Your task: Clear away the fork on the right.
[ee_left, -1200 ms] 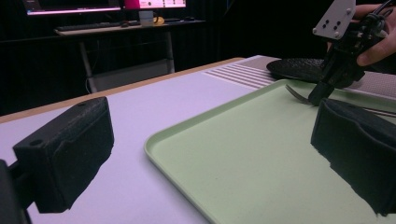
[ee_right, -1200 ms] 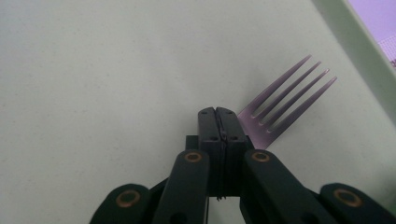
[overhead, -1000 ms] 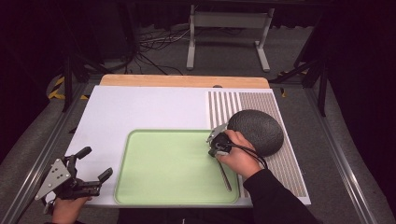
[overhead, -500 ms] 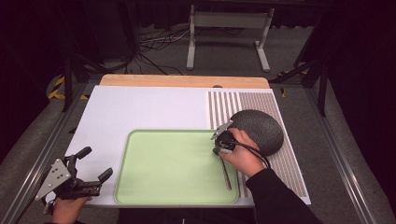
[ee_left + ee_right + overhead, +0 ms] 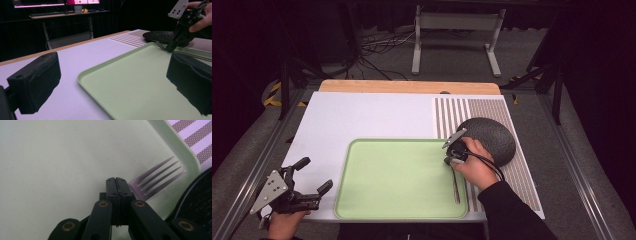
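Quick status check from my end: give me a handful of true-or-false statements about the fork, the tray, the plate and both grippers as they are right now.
1. The fork lies on the green tray. True.
2. The right gripper has its jaws wide open. False: they are pressed together.
3. The dark plate sits inside the tray. False: it rests on the striped mat beside the tray.
4. The left gripper is open with nothing between its jaws. True.
5. The fork's tines point toward the tray's rim near the plate. True.
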`<state>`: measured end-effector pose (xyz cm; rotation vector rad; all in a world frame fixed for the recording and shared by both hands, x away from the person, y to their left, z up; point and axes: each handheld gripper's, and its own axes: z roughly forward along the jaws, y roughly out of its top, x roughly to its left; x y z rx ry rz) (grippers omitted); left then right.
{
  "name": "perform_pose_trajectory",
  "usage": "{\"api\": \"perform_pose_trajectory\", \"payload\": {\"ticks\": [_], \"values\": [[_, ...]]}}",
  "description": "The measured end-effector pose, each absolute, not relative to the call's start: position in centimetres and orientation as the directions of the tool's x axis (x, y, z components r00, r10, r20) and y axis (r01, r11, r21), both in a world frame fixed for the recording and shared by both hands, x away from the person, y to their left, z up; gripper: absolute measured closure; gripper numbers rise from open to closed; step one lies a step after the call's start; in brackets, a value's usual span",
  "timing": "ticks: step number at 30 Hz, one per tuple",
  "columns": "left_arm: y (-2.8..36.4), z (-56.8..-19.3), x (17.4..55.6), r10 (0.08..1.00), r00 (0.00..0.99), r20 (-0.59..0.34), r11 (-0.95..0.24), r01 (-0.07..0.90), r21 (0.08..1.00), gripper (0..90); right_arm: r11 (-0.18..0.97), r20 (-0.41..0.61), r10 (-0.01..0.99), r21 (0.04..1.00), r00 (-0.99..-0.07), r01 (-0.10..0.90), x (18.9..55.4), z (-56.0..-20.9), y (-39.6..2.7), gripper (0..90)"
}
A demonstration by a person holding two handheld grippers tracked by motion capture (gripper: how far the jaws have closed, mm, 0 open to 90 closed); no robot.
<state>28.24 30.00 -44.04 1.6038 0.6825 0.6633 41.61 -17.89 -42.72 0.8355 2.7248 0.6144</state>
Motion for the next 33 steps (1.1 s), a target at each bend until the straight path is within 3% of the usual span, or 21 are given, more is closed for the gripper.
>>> {"api": "perform_pose_trajectory", "payload": {"ticks": [9, 14, 17, 23, 33], "values": [[30.0, -44.1, 28.3, 0.746, 0.665, 0.043, -0.117, 0.066, 0.991, 0.0, 0.742, -0.096, 0.591, 0.455, -0.801, 0.492, 41.5, -42.6, -18.3, 89.0], [29.9, -44.1, 28.4, 0.745, 0.666, 0.04, -0.113, 0.067, 0.991, 0.0, 0.725, -0.101, 0.586, 0.509, -0.804, 0.464, 41.0, -41.7, -18.3, 79.7], [29.9, -44.1, 28.4, 0.745, 0.666, 0.039, -0.112, 0.067, 0.992, 0.0, 0.707, -0.097, 0.583, 0.55, -0.807, 0.445, 40.5, -41.0, -18.4, 69.2], [30.0, -44.0, 28.3, 0.746, 0.664, 0.041, -0.113, 0.066, 0.991, 0.0, 0.629, -0.073, 0.605, 0.654, -0.793, 0.42, 39.6, -39.6, -18.8, 31.0], [30.0, -44.0, 28.3, 0.745, 0.666, 0.042, -0.112, 0.063, 0.992, 0.0, 0.541, -0.083, 0.589, 0.779, -0.804, 0.316, 37.8, -37.4, -20.0, 18.4]]}}
